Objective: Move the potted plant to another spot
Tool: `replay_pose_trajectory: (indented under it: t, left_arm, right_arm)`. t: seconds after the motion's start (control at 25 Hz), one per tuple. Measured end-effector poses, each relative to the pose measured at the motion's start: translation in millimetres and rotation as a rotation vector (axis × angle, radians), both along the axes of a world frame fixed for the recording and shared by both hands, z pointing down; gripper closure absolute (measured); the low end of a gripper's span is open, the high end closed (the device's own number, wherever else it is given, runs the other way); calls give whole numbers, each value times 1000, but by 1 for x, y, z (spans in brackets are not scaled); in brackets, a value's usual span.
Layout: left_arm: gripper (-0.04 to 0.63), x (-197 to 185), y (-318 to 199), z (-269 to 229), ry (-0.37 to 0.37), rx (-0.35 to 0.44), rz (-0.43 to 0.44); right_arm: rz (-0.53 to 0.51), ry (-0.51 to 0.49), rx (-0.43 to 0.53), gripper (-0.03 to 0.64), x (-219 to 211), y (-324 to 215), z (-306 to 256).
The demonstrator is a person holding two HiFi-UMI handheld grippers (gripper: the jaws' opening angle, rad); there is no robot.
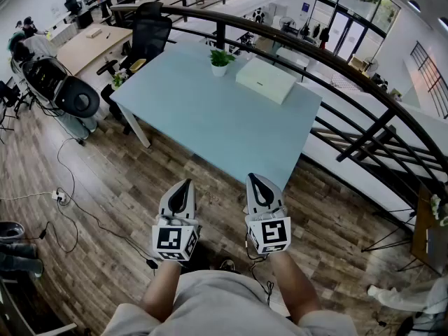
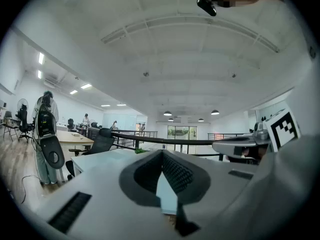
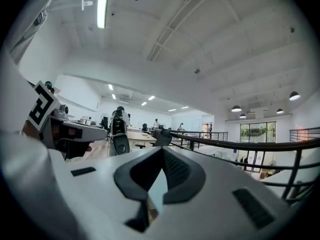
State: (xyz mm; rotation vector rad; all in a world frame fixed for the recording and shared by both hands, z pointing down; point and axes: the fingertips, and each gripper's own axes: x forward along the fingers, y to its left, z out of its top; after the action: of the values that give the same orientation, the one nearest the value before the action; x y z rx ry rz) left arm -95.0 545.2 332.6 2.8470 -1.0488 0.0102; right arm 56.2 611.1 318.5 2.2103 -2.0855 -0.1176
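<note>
A small potted plant (image 1: 220,61), green leaves in a white pot, stands near the far edge of the light blue table (image 1: 210,121). Beside it lies a flat white box (image 1: 266,80). Both grippers hang level in front of the person, short of the table's near corner and far from the plant. The left gripper (image 1: 185,183) is shut with nothing in it, and so is the right gripper (image 1: 256,178). In the left gripper view the left gripper (image 2: 161,151) has its jaws together, with the plant (image 2: 140,151) a small green spot beyond. The right gripper (image 3: 162,149) likewise shows its jaws together.
A dark curved railing (image 1: 336,61) runs behind and to the right of the table. A black office chair (image 1: 148,37) stands at the table's far left corner, next to a wooden desk (image 1: 87,47). Black equipment (image 1: 56,86) and cables (image 1: 63,194) occupy the wood floor at left.
</note>
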Motion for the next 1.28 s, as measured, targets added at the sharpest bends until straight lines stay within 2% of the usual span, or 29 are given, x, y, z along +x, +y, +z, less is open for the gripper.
replay_pose_trajectory:
  t: [0.28, 0.44, 0.6, 0.64, 0.68, 0.88, 1.08, 1.28]
  left_arm:
    - [583, -4, -24, 30, -35, -65, 44]
    - [583, 4, -46, 38, -39, -80, 104]
    - [583, 4, -75, 38, -34, -87, 163]
    - [583, 3, -83, 38, -34, -89, 179]
    - [583, 1, -91, 38, -34, -90, 196]
    - [583, -21, -126, 43, -33, -104, 258]
    - [583, -42, -164, 54, -35, -133, 262]
    - [583, -52, -190, 69, -40, -165, 235]
  right_arm:
    - [-2, -28, -61, 614, -12, -23, 29]
    - [0, -40, -49, 614, -13, -41, 31]
    - [26, -52, -103, 614, -15, -60, 42]
    - [29, -44, -113, 600, -17, -65, 43]
    - [33, -37, -122, 559, -19, -71, 44]
    - [81, -35, -163, 545, -32, -99, 57]
    - [94, -78, -189, 509, -44, -134, 64]
    - [66, -54, -246, 472, -47, -166, 75]
